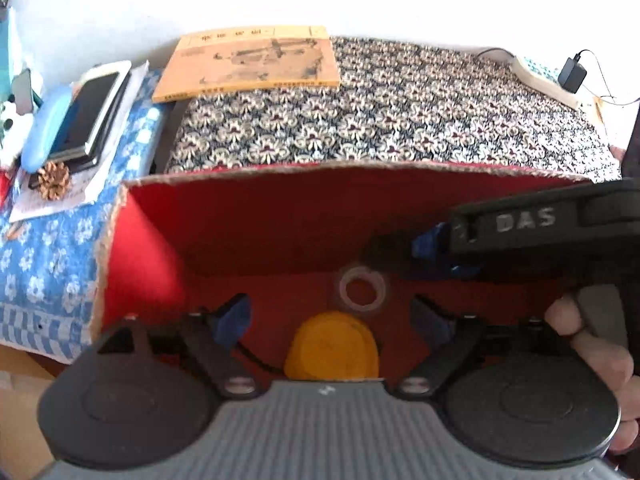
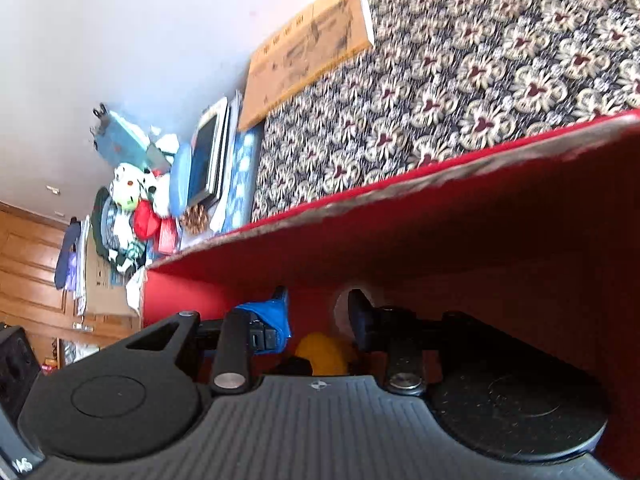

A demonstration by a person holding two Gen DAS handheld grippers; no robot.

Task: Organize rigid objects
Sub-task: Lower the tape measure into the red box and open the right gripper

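While the yellow object [image 1: 331,346] lies on the floor of the red box [image 1: 248,216] with a clear tape ring [image 1: 363,289] just beyond it, the left hand-held gripper [image 1: 332,316] hangs over both, fingers wide and empty. Only the left wrist view shows the right hand-held gripper [image 1: 430,246] reaching in from the side; its own view shows it [image 2: 320,312] spread apart, holding nothing. Behind the box, a tan book [image 1: 250,62] rests on the patterned cloth [image 1: 400,112]; a pine cone [image 1: 54,180] sits left.
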